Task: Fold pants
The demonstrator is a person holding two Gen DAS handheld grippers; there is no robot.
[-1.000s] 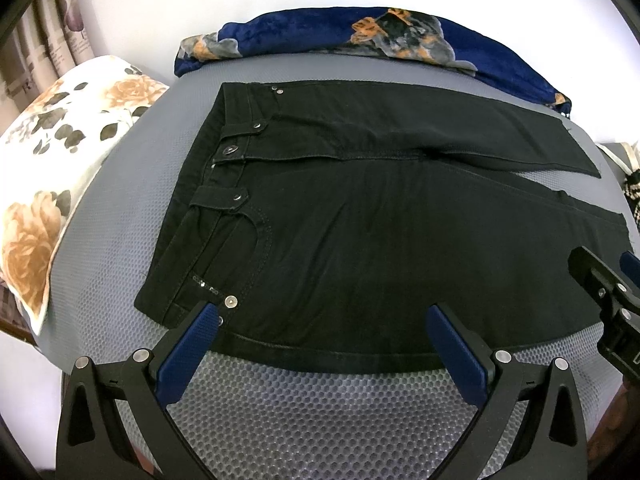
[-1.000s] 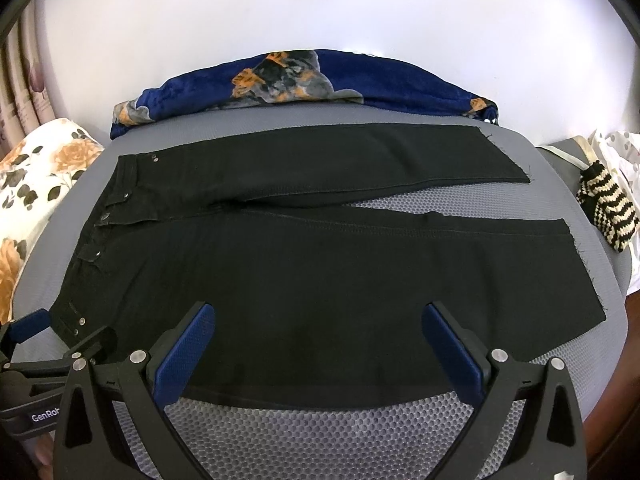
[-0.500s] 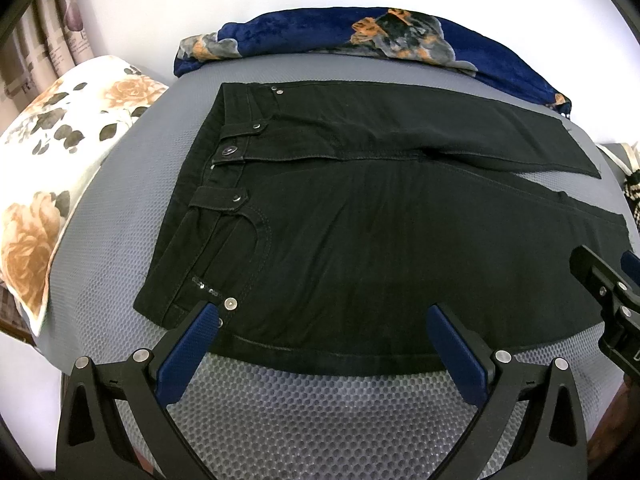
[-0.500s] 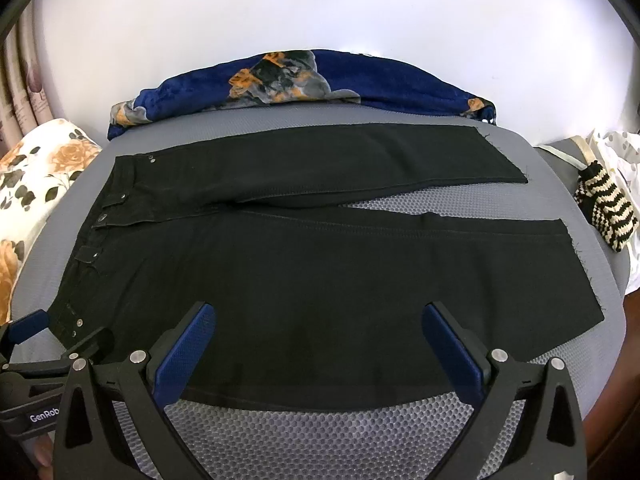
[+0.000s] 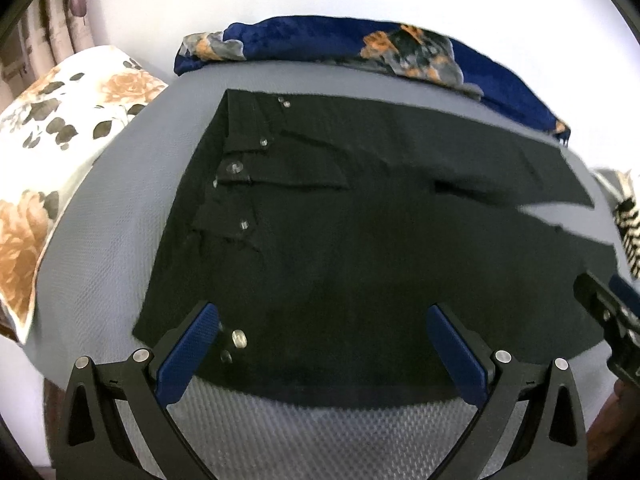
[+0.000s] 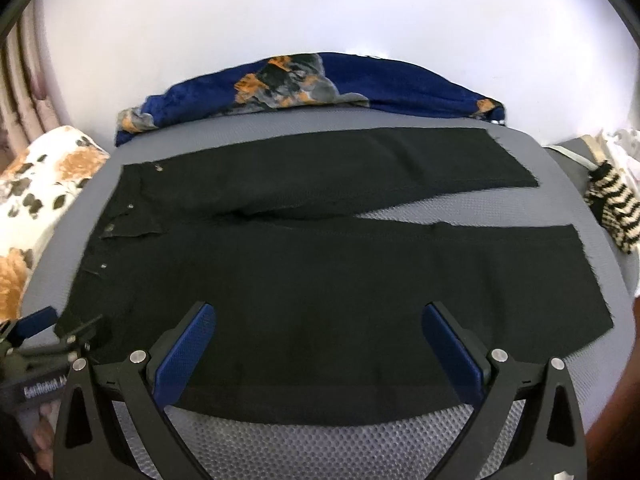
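Black jeans (image 6: 320, 280) are spread flat on a grey mesh mattress (image 6: 320, 440), both the left gripper (image 5: 320, 336) and the right gripper (image 6: 318, 332) being held unclenched over the near edge.

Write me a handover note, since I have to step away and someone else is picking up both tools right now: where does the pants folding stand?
Left tool: open, empty, poised over the near waist edge of the black pants.
Right tool: open, empty, over the near leg's edge, toward the hems.
Pants: spread flat on the grey mesh surface, waistband to the left, both legs apart and running right.
Done: garment laid out; no fold visible.
Left: grip the near edge with both tools, probably bring the near leg over the far leg, then fold lengthwise.
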